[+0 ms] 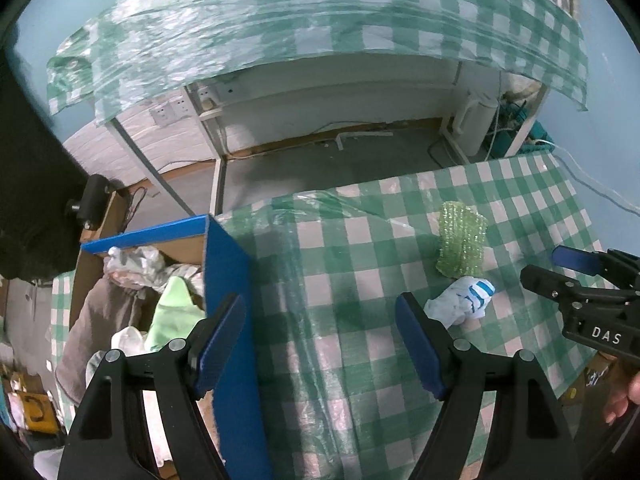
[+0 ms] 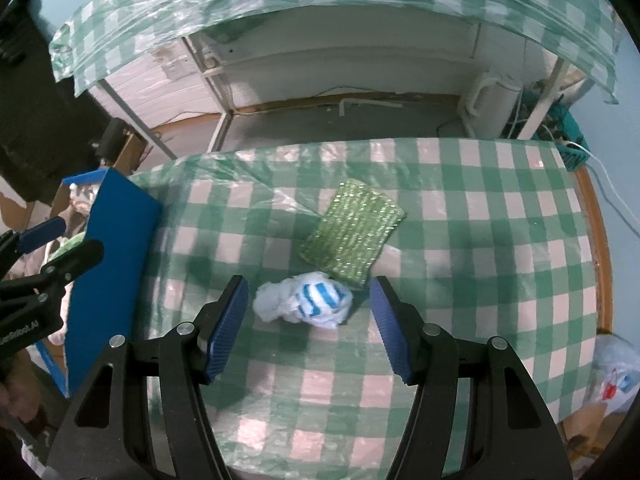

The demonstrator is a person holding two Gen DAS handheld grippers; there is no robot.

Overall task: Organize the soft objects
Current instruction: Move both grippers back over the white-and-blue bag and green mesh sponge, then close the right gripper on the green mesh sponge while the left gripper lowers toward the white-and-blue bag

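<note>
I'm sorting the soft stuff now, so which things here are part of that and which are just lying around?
Part of the job:
white-and-blue crumpled cloth
green sparkly sponge cloth
blue box with soft items in it
right gripper, open

Lying about:
white kettle
wall sockets

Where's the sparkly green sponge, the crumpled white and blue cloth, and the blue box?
sparkly green sponge (image 2: 352, 232), right wrist view, middle of its top.
white and blue cloth (image 2: 308, 302), right wrist view, striped middle.
blue box (image 1: 228, 280), left wrist view, outer wall.
</note>
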